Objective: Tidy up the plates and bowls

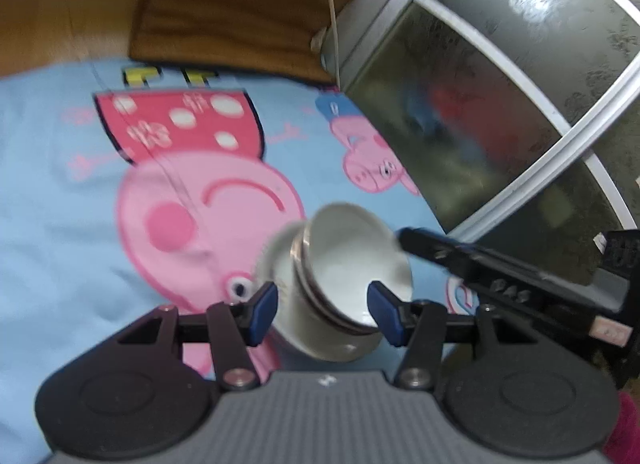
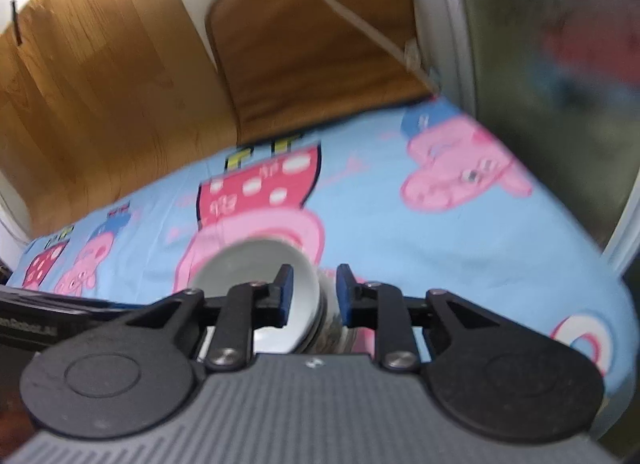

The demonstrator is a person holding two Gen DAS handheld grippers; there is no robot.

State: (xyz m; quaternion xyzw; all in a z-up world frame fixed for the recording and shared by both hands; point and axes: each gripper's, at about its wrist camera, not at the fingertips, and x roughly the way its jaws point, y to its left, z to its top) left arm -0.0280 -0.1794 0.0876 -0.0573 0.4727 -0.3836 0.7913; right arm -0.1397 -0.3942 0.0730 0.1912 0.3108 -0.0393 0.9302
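Observation:
A stack of white bowls (image 1: 344,264) leans tilted on a blue cartoon bedsheet (image 1: 60,224), its mouth facing up and to the right. My left gripper (image 1: 322,312) stands open around the stack's lower part, with its blue pads beside the stack and not clearly pressing on it. In the right wrist view my right gripper (image 2: 314,296) straddles the rim of the bowls (image 2: 240,276), one pad inside the top bowl and the other outside the stack. A gap shows at the inner pad. The right gripper's black finger (image 1: 460,260) reaches the rim from the right.
A glass-fronted cabinet with a white frame (image 1: 500,104) stands close on the right of the sheet. Beyond the sheet lies a brown mat (image 2: 312,44), crossed by a white cord (image 2: 352,12). Wooden boards (image 2: 80,84) lie at the far left.

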